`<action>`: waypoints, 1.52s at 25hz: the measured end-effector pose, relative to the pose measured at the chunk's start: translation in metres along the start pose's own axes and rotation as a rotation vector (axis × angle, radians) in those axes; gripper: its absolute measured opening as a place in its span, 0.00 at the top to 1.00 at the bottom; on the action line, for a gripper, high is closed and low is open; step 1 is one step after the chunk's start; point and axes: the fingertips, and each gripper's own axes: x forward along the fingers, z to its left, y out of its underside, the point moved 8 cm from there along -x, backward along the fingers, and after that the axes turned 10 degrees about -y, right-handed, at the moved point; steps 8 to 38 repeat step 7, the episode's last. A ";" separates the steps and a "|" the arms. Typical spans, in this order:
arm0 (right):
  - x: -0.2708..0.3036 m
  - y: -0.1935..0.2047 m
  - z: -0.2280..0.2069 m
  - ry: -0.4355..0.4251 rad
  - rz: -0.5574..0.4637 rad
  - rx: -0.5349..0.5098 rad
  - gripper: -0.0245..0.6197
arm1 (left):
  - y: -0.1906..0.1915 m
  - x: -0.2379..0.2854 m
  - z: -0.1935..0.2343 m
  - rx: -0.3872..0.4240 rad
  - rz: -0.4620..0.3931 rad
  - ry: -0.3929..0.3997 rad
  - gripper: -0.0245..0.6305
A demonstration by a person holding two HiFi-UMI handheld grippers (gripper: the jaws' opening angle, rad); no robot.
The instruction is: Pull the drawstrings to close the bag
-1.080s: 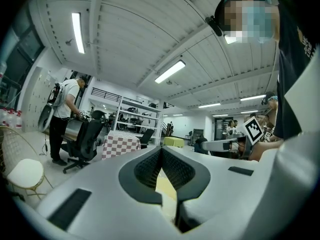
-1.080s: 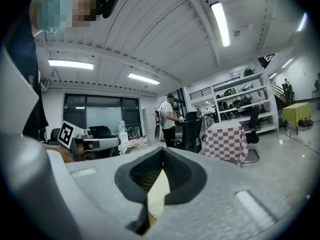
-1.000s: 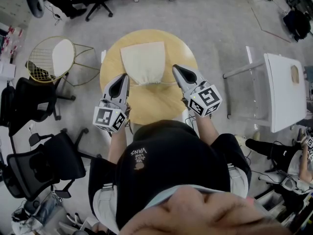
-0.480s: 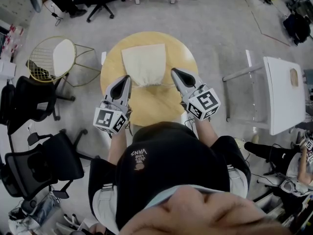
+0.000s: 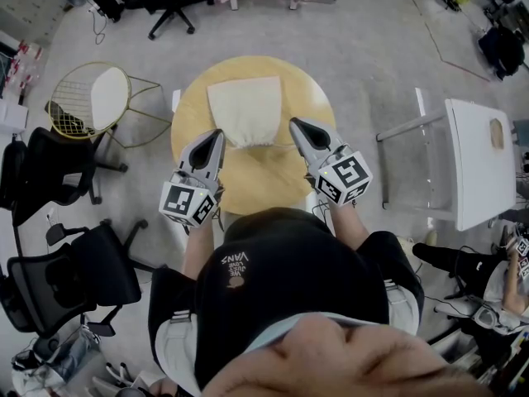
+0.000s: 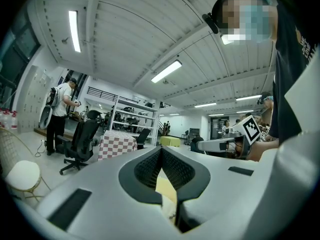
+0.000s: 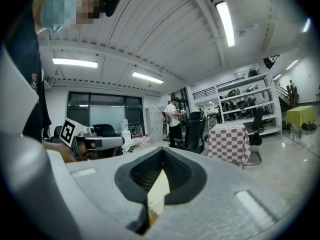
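Step in hand: taking hold of the drawstrings at the bag's near edge; we judge the pull itself not yet made.

Left gripper (image 5: 217,134): jaws pressed together at the tip, which sits over the round table (image 5: 248,182) just beside the bag's near-left corner. Its own view shows only a sliver of yellow tabletop and a pale scrap through the gap behind the closed pads. We cannot tell whether that scrap is cord or cloth.

Bag (image 5: 245,111): cream cloth, lying flat on the far half of the table, between the two gripper tips. Its near edge is a little narrower than its far edge (we take the near edge for the mouth, slightly gathered). The drawstrings themselves are too thin to make out from the head view.

Right gripper (image 5: 295,124): jaws likewise closed, tip just beside the near-right corner. Its view shows only tabletop through the slot, no cord seen for certain.

Next move, as we judge it: draw both grippers apart and outward, evenly, keeping the pinch, so the mouth cinches without dragging the bag.

Contents: the bag lies flat, with nothing seen inside and the interior hidden
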 end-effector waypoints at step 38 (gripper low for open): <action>0.003 0.003 0.001 -0.006 0.008 0.001 0.97 | 0.002 0.002 -0.001 0.008 0.009 0.016 0.95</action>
